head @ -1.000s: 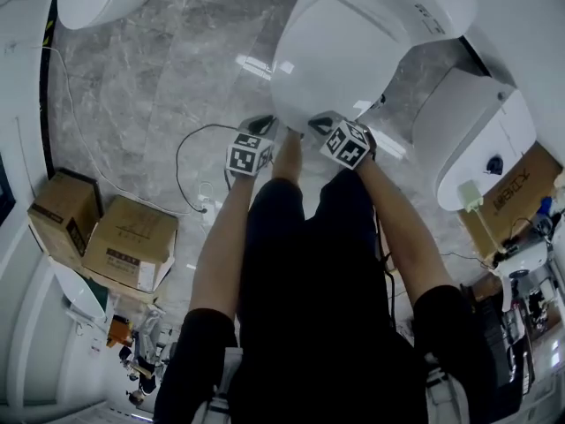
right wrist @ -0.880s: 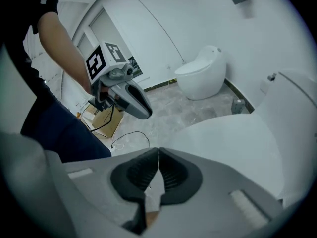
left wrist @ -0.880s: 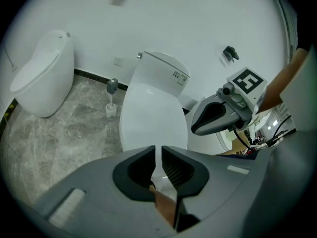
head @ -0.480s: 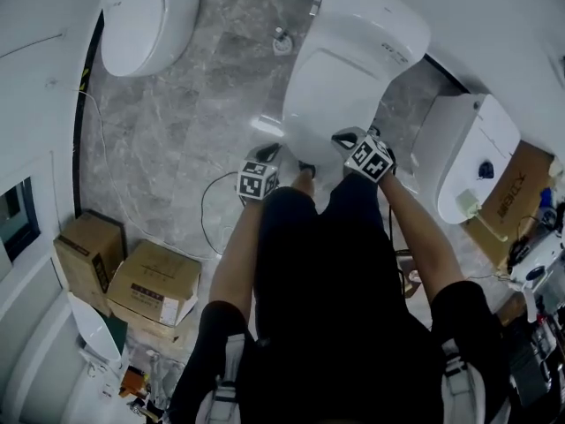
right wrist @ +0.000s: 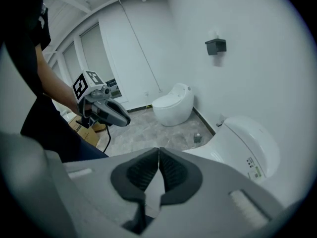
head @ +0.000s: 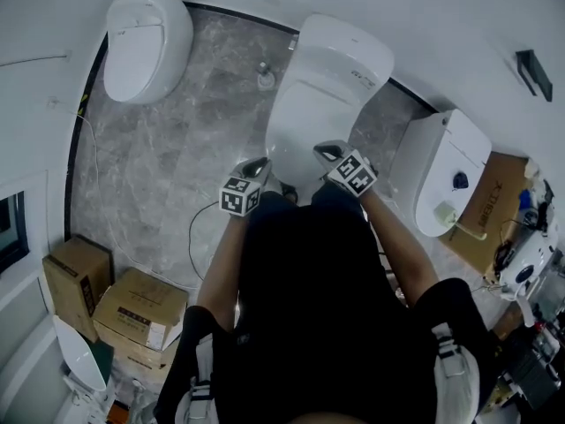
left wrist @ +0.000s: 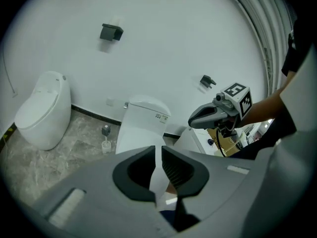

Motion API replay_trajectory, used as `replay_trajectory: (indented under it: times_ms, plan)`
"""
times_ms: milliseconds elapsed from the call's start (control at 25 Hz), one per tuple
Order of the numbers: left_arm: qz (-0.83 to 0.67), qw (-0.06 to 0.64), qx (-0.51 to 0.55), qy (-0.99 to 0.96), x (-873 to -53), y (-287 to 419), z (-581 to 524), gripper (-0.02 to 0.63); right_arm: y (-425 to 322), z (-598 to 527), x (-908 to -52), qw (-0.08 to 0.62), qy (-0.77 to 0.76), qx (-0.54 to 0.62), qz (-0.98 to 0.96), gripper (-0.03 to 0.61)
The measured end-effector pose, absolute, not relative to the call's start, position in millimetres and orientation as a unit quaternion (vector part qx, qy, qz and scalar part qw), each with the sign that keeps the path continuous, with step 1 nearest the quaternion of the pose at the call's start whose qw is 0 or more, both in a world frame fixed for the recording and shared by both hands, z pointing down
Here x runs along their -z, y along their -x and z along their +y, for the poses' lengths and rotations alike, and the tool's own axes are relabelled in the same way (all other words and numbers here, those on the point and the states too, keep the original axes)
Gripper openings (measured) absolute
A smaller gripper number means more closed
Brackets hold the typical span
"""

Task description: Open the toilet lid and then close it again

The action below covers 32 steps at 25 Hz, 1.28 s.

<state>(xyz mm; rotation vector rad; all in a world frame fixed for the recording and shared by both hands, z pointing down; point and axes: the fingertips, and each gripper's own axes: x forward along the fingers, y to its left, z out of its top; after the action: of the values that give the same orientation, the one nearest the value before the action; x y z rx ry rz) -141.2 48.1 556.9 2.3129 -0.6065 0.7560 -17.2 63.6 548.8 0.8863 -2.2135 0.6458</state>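
The white toilet [head: 328, 76] stands against the wall with its lid [head: 316, 104] down; it also shows in the left gripper view [left wrist: 141, 123] and the right gripper view [right wrist: 245, 143]. Both grippers hover in the air above its front end, touching nothing. My left gripper [head: 255, 168] [left wrist: 158, 151] has its jaws a narrow slit apart with nothing between them. My right gripper [head: 327, 151] [right wrist: 158, 152] is shut and empty. Each gripper shows in the other's view: the right gripper [left wrist: 208, 116] and the left gripper [right wrist: 112, 114].
A second toilet [head: 146, 38] stands at the far left and a third one [head: 441, 170] at the right. Cardboard boxes [head: 132, 309] sit at the lower left, and a black cable [head: 196, 237] runs over the marble floor. A small brush holder [head: 265, 78] stands beside the toilet.
Both grippers have risen away from the toilet's front rim, and the head view has pulled up, so the toilet looks smaller. The lid has stayed down.
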Motion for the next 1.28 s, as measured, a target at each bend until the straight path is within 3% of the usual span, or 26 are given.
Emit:
replay_trajectory:
  times_ms: [440, 920, 1280]
  plan:
    - [-0.241, 0.26, -0.224, -0.908, -470.8, 140.1, 25.3, 0.046, 6.5, 48.3, -485.6, 0.275, -0.395, -0.195, -0.854, 0.005]
    - [-0.253, 0.245, -0.205, -0.913, -450.1, 134.6, 42.4, 0.027, 0.6, 74.4, -467.0, 0.264, -0.398, -0.189, -0.858, 0.005]
    - [-0.3, 0.238, -0.184, -0.906, -427.6, 95.2, 60.2, 0.009, -43.0, 74.6, -451.8, 0.256, -0.373, -0.171, -0.875, 0.005]
